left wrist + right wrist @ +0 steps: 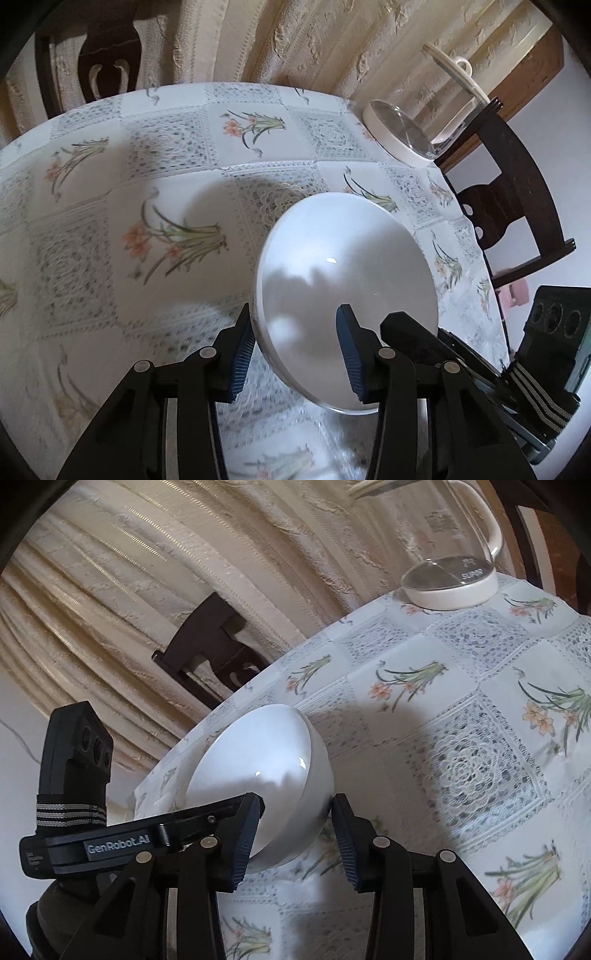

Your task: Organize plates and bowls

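Your table (155, 122) fills both views, round-edged and covered by a tablecloth (480, 746) printed with lace squares and orange lily sprigs. Cream curtains (258, 40) hang behind it, and dark wooden chairs (509, 206) stand at its far side and off to one edge. At the far rim of the table sits a glass kettle (424, 107) with a cream base and handle, well apart from your work. The one piece of crockery in sight is a white bowl (347, 295), tipped up on edge above the cloth near the table's edge, its hollow open toward the left wrist camera and its shadow falling on the lace pattern beside it. Your left gripper (295, 350) straddles the bowl's rim: one blue ribbed pad lies against the outside wall, the other sits inside the hollow, though you cannot tell from here whether they actually pinch. Your right gripper (295, 834) has its fingers set apart on either side of the bowl's (266, 775) lower wall, neither pad clearly pressing it. The left gripper (255, 808) reaches in from the side in the right wrist view, one finger over the rim.
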Available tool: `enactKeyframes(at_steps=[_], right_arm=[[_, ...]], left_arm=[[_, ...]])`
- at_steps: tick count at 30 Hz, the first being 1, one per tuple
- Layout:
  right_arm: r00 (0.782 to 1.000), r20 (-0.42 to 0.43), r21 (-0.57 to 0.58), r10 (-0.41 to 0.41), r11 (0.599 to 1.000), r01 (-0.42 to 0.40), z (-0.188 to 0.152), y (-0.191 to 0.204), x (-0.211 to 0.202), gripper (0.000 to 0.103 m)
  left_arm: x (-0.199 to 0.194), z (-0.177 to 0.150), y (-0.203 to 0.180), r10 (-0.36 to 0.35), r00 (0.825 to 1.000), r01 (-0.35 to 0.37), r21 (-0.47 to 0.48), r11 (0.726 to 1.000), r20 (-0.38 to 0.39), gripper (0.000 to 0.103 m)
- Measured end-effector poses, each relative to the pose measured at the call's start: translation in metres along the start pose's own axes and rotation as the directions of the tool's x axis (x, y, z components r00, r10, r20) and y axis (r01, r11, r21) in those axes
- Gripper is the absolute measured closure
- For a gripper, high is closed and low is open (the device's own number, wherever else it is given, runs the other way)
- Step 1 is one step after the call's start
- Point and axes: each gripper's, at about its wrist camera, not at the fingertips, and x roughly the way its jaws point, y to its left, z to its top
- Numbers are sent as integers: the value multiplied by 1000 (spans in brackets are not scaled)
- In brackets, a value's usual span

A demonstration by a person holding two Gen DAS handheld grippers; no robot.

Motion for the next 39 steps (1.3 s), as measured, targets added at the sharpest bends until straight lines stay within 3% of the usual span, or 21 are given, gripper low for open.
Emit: enactKeyframes(at_steps=[12, 19, 26, 39], right_arm=[[999, -11, -128, 33, 991, -35, -20, 54, -17, 60], [997, -43, -136, 69, 988, -75, -44, 76, -37, 60], [991, -74, -130, 109, 984, -118, -71, 91, -55, 59], [977, -184, -153, 108, 979, -137, -133, 114, -58, 58]], left_arm=[[-63, -38, 15, 7, 998, -4, -49, 999, 57, 58], [-103, -73, 19, 2, 996, 3, -48, 999, 93, 58], [-124, -117, 27, -1, 997, 6, -61, 998, 80, 58], [-152, -191, 52, -1, 998, 8, -93, 996, 67, 58]])
